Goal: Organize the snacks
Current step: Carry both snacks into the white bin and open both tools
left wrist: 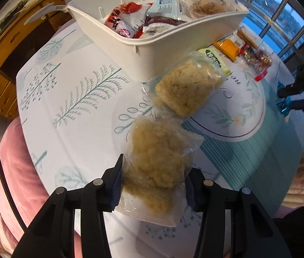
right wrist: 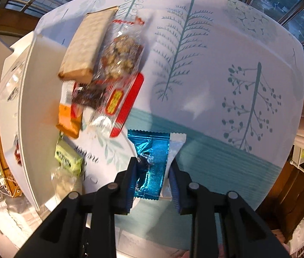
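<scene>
My left gripper (left wrist: 153,185) is shut on a clear bag of pale crumbly snack (left wrist: 156,161) and holds it above the table. A second clear bag of the same snack (left wrist: 186,88) lies beside the white basket (left wrist: 152,49), which holds several wrapped snacks. My right gripper (right wrist: 153,169) is shut on a shiny blue foil packet (right wrist: 152,163) over the table; it also shows at the right edge of the left wrist view (left wrist: 291,99). Loose snacks lie to its left: a beige bar (right wrist: 85,45), a nut bar in a clear red-trimmed wrapper (right wrist: 117,64), an orange packet (right wrist: 69,118), a green packet (right wrist: 68,159).
The round table (right wrist: 216,86) has a white cloth with teal tree prints. A pink chair (left wrist: 12,172) stands at its near left edge. A wooden cabinet (left wrist: 5,49) is behind it. Windows (left wrist: 281,15) lie beyond the table's far side.
</scene>
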### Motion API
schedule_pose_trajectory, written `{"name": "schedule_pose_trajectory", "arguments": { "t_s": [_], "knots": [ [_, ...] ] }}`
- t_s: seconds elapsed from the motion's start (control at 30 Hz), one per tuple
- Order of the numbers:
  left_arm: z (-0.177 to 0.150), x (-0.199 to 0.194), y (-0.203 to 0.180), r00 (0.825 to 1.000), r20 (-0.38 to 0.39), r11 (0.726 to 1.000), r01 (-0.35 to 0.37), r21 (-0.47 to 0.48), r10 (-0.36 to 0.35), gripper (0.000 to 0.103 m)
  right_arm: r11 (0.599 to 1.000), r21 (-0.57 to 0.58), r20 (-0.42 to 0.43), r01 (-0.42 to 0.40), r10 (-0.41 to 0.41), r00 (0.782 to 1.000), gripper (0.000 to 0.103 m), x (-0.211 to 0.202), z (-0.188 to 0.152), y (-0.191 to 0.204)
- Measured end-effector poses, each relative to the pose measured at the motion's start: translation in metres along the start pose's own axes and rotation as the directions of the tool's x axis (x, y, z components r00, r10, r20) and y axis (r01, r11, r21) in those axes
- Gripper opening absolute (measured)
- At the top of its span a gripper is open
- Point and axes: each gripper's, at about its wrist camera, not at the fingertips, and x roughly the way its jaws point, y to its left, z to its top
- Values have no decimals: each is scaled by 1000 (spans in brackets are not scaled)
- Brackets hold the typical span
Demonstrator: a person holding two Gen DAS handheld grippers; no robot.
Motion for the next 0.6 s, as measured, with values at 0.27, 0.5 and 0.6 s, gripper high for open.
{"name": "schedule_pose_trajectory", "arguments": {
  "t_s": [0.27,0.5,0.6],
  "knots": [
    [-29,-42,3,999,22,995,42,-89,-40,46,995,-88,-23,-45,43,999,28,-14,-57,12],
    [-38,-71,2,999,19,987,52,-151,-49,46,971,-228,-56,-78,67,996,28,-24,-106,36],
    [-38,-86,0,998,43,986,54,-158,-48,46,952,-291,-68,-94,78,995,28,-27,-110,43]
  ]
}}
